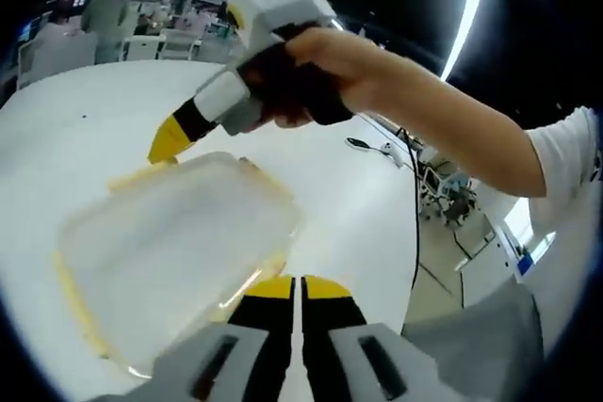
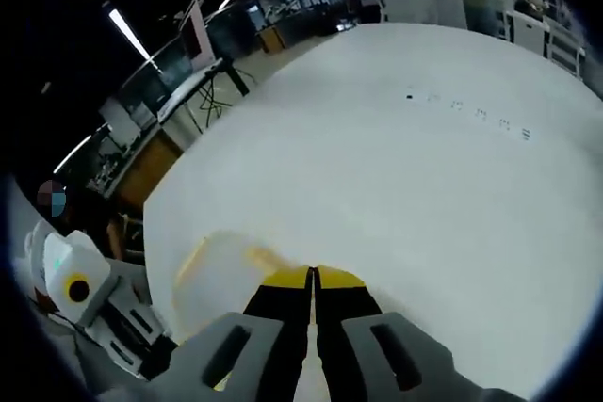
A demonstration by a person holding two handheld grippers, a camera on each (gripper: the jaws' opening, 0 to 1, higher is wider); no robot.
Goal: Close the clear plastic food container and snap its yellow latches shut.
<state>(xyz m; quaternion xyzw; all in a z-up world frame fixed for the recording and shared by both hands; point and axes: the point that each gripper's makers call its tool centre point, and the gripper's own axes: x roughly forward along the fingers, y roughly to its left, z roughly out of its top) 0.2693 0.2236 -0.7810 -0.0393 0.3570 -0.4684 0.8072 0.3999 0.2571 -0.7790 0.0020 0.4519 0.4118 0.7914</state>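
Observation:
The clear plastic container (image 1: 179, 251) lies on the white table (image 1: 104, 110), lid on top and blurred by closeness, with yellow latches (image 1: 141, 176) along its rims. My left gripper (image 1: 298, 285) is shut, its yellow tips against the container's near right edge. My right gripper (image 1: 168, 143), held in a hand, reaches down from above with its yellow tips at the far edge by a latch. In the right gripper view its own jaws (image 2: 314, 277) are pressed together over the container (image 2: 221, 280), with a yellow latch (image 2: 268, 258) just left of them. The left gripper (image 2: 85, 298) sits at the lower left.
The person's arm (image 1: 443, 120) crosses the upper right. The table's edge (image 1: 407, 233) runs close on the right, with floor and cables beyond. A wide bare stretch of table (image 2: 424, 185) lies past the container. Desks and people stand far behind.

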